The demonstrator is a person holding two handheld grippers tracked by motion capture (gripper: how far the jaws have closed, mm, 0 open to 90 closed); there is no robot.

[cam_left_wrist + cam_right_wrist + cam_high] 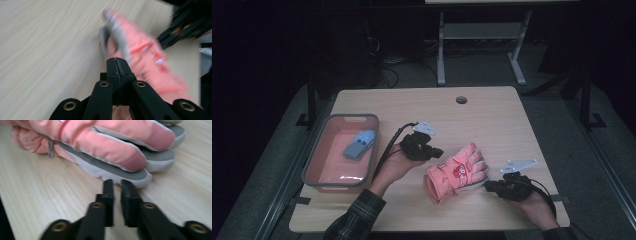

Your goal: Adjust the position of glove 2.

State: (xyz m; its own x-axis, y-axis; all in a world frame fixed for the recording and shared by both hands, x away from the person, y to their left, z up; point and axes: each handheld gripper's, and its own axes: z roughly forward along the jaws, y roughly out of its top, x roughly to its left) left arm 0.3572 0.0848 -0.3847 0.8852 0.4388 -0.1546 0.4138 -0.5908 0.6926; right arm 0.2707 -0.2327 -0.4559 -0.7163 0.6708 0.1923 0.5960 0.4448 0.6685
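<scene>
A pink and grey winter glove point(457, 172) lies flat on the wooden table point(492, 115), its fingers pointing to the far right. My left gripper point(437, 152) sits just left of the glove's back, and in the left gripper view its jaws point(117, 60) are pressed together with nothing between them, the blurred glove point(140, 47) beyond the tips. My right gripper point(489, 186) rests low at the glove's near right side. In the right gripper view its jaws point(117, 182) stand nearly together with nothing in the thin gap, just short of the glove's grey fingertips point(112, 147).
A pink plastic bin point(314, 152) stands at the table's left with a small blue glove-like item point(360, 144) inside. A round cable hole point(461, 99) is near the far edge. The other gripper point(185, 22) shows at the top right of the left gripper view.
</scene>
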